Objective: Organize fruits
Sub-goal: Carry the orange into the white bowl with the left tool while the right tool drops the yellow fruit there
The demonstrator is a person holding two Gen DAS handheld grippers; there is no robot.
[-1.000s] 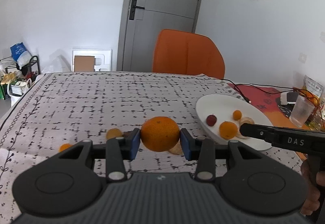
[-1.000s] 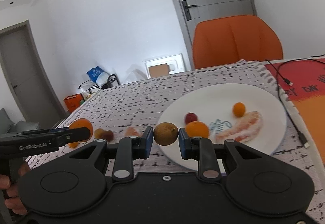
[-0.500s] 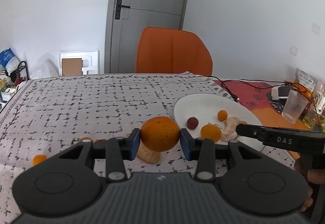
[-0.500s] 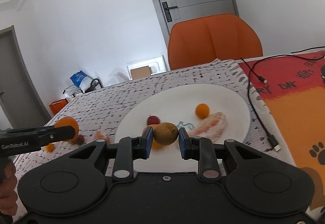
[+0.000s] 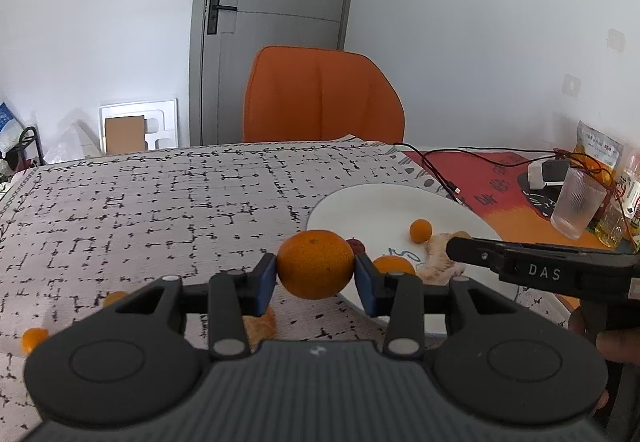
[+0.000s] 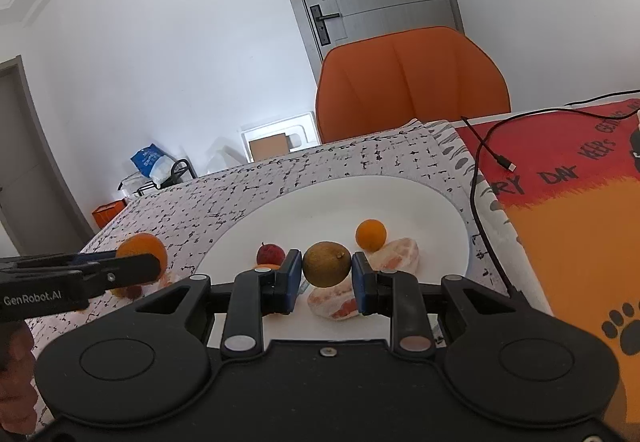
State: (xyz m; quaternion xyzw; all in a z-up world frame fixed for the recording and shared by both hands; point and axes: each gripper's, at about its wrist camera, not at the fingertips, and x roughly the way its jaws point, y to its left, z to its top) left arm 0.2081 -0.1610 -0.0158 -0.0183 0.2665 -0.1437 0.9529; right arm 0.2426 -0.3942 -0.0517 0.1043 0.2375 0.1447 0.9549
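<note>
My left gripper (image 5: 316,276) is shut on a large orange (image 5: 315,264), held above the patterned cloth just left of the white plate (image 5: 360,203). My right gripper (image 6: 326,274) is shut on a small brown-green round fruit (image 6: 327,264), hanging over the plate (image 6: 320,201). On the plate lie a small kumquat (image 6: 371,234), a red lychee-like fruit (image 6: 270,254), a small orange (image 5: 394,266) and peeled citrus segments (image 6: 394,260). Each gripper shows at the edge of the other's view.
Loose fruit stays on the cloth at the left: a tiny orange one (image 5: 34,339), another (image 5: 115,298) and a peeled segment (image 5: 262,322). An orange chair (image 5: 322,101) stands behind the table. A cable (image 6: 482,177), a plastic cup (image 5: 576,203) and packets lie to the right.
Both grippers have moved toward the plate with their fruit still held. The plate now sits closer and more central in both views.
</note>
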